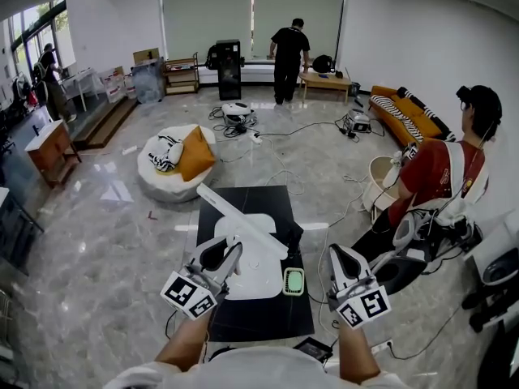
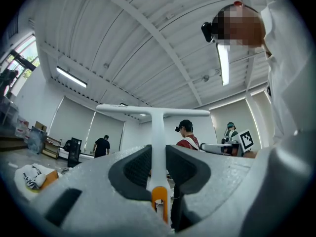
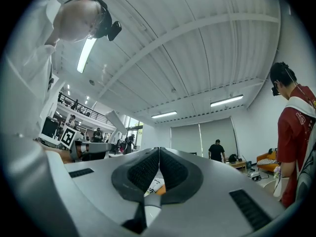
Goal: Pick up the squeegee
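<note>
The white squeegee [image 1: 243, 217] is off the table, handle gripped and long blade slanting up to the left. My left gripper [image 1: 231, 254] is shut on its handle. In the left gripper view the handle [image 2: 158, 147] runs up between the dark pads [image 2: 136, 169] to the T-shaped blade [image 2: 153, 111], with an orange piece [image 2: 159, 196] low in the jaws. My right gripper [image 1: 340, 258] hovers at the table's right side, shut and empty. Its pads [image 3: 143, 169] meet at the tips in the right gripper view, where the squeegee [image 3: 116, 121] also shows at the left.
Below the grippers are a black table [image 1: 259, 314], a white board [image 1: 263, 278] and a small green thing [image 1: 293, 281]. A person in a red shirt [image 1: 438, 177] sits close on the right. A beanbag with an orange cushion [image 1: 178, 160] lies beyond, with cables on the floor.
</note>
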A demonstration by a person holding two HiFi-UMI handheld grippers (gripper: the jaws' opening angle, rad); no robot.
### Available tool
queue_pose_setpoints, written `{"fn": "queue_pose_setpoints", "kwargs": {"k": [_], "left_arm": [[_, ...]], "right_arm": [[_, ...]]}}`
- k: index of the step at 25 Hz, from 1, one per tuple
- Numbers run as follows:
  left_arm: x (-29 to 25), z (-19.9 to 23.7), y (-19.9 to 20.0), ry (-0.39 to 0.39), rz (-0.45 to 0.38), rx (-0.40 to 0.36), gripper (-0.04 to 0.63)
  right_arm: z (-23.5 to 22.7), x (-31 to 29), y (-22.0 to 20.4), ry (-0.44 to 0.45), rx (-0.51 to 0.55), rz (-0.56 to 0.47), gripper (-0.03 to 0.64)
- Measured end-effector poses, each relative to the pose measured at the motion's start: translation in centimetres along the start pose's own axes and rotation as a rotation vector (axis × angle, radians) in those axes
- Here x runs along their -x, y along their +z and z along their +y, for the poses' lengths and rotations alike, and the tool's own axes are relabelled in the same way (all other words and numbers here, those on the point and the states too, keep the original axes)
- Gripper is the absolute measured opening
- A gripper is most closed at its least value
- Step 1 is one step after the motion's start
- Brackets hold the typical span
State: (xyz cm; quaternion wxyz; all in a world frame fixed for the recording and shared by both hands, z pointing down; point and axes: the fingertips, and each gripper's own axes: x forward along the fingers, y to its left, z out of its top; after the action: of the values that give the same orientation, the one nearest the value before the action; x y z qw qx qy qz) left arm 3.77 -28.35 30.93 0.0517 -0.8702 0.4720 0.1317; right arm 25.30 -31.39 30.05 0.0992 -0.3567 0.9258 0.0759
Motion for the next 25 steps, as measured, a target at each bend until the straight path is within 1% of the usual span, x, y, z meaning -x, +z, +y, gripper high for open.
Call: {"fn": "queue_pose_setpoints", "kwargs": {"k": [5,7,22,25], "left_arm": [[0.5,1.3,0.0,0.052,-0.024,0.011,0.095],[0.7,1.4,0.0,0.062,-0.023,0.017,0.095],[0.6,1.6,-2.4,0.030,0.014,0.037,0.095],[1.0,1.3,-2.4,0.025,0.017,0.046,0.095]], "right_arm": [[0.2,-0.5,-0.3,0.001,-0.009,0.010,0.015],[0.4,-0.3,-0.4,0.003,-0.010,0.014,0.015],[0.0,-0.4,-2.8,-0.002,-0.021,0.046,0.015],[0.2,-0.1,-2.7,0.000,-0.023,0.049,0.015]]}}
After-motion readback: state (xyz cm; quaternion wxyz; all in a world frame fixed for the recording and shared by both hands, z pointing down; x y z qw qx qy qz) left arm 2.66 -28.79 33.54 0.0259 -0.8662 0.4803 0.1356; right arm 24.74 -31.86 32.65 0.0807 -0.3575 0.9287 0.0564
